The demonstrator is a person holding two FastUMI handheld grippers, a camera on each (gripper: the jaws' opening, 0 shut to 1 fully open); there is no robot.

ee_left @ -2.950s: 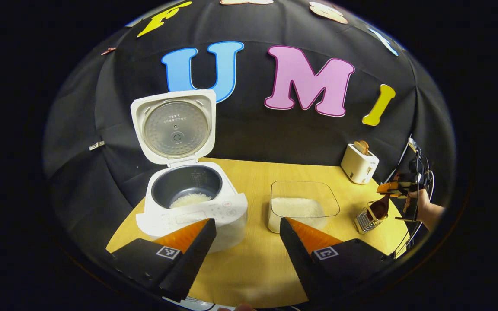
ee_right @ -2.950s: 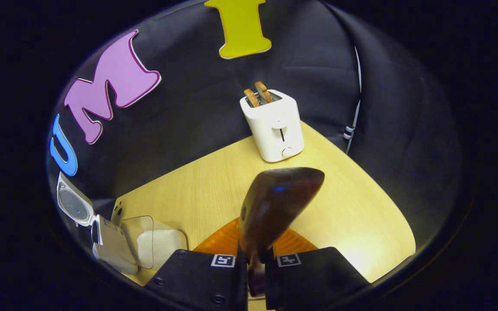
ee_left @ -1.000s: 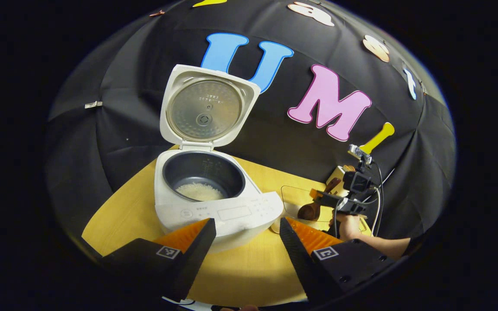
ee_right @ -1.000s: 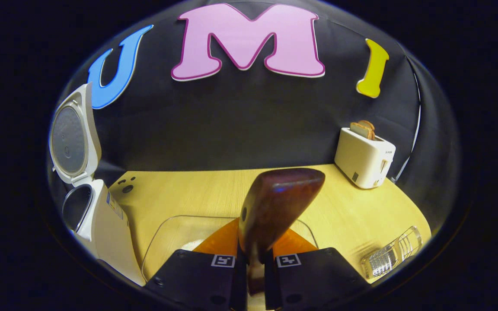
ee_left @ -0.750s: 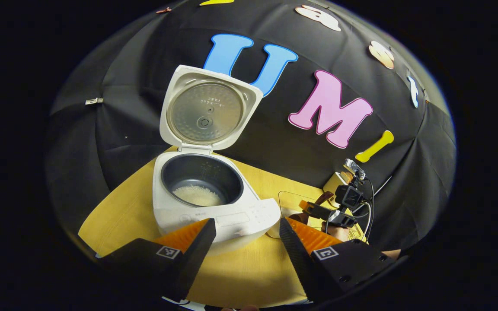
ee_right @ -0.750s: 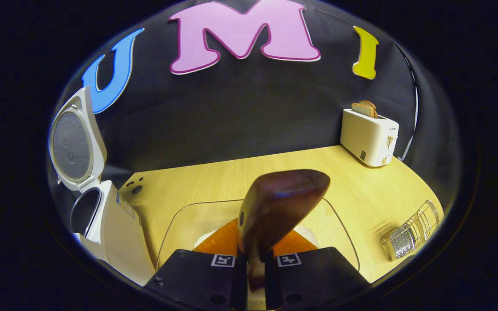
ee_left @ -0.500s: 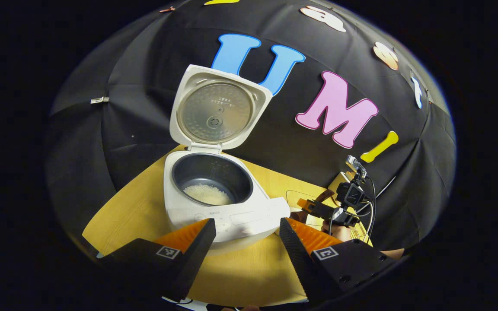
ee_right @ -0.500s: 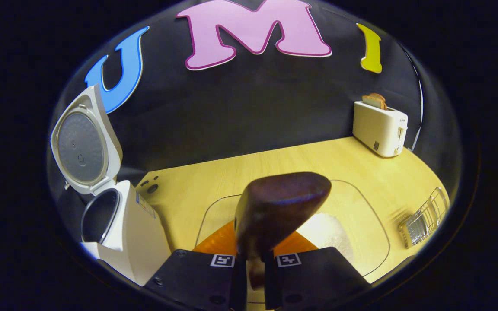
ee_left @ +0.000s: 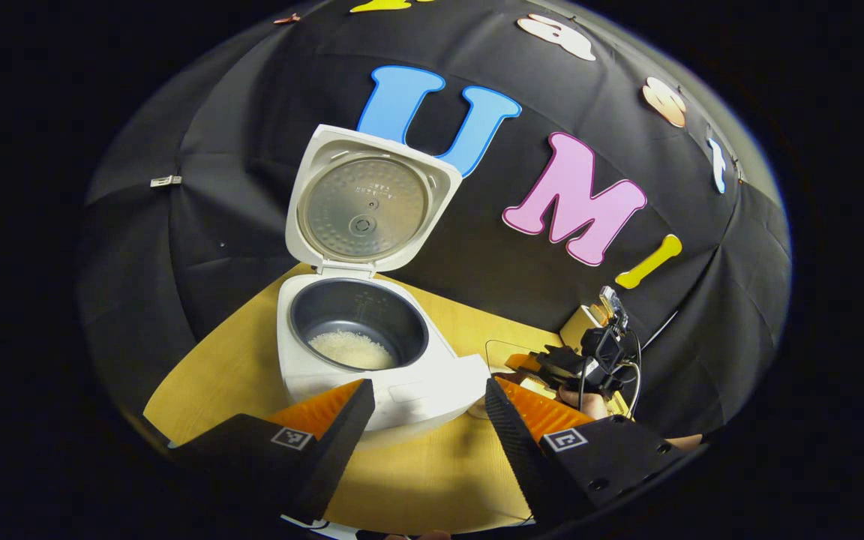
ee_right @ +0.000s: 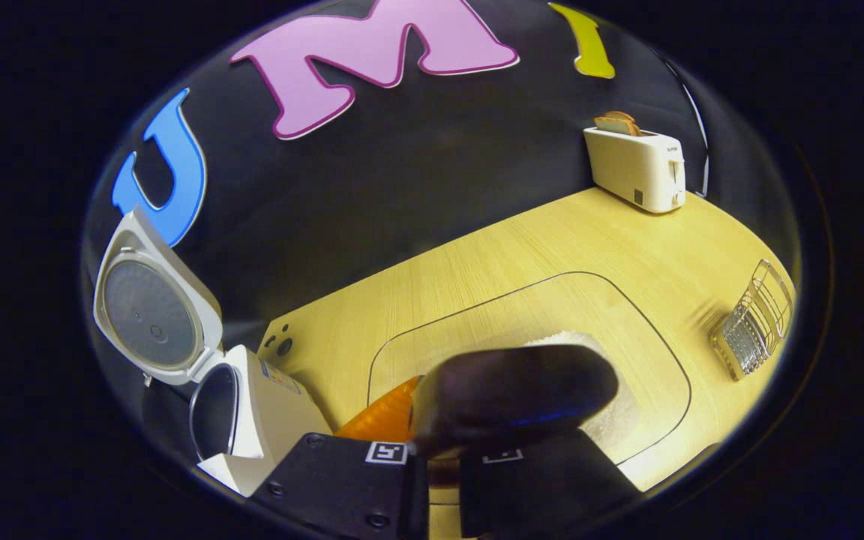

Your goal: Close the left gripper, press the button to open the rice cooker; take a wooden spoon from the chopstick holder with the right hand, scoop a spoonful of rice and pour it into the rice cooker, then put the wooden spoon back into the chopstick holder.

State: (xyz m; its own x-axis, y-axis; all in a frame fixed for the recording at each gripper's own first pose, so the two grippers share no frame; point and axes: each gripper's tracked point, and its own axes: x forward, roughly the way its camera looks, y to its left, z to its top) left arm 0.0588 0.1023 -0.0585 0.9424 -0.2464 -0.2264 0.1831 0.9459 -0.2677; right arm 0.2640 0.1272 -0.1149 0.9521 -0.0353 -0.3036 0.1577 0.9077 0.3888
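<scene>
A: Where is the rice cooker (ee_left: pixel 372 352) seen, and how is it found?

B: It is seen on the yellow worktop (ee_left: pixel 229 367) in the left gripper view, with its lid (ee_left: pixel 368 206) raised upright at the back. A small heap of rice (ee_left: pixel 349 349) is seen at the bottom of the dark inner pot. The left tongs (ee_left: pixel 428 401) are held wide apart in front of the cooker, and nothing is gripped between them.

A: And the wooden spoon (ee_right: pixel 514 401)?

B: It is clamped by its handle between the fingers of the right tongs (ee_right: pixel 443 457), as is shown in the right gripper view. Its dark bowl is turned sideways and is held low over the clear container (ee_right: pixel 537 352), where a white pile of rice (ee_right: pixel 612 405) is seen just beside it. Whether the rice is touched by the bowl cannot be told.

A: What else is placed on the worktop?

B: The wire chopstick holder (ee_right: pixel 754 319) is seen to the right of the container, and a white toaster (ee_right: pixel 638 169) with bread slices is placed at the far edge. In the left gripper view, the right tongs (ee_left: pixel 544 364) and the hand (ee_left: pixel 582 401) holding them are seen to the right of the cooker.
</scene>
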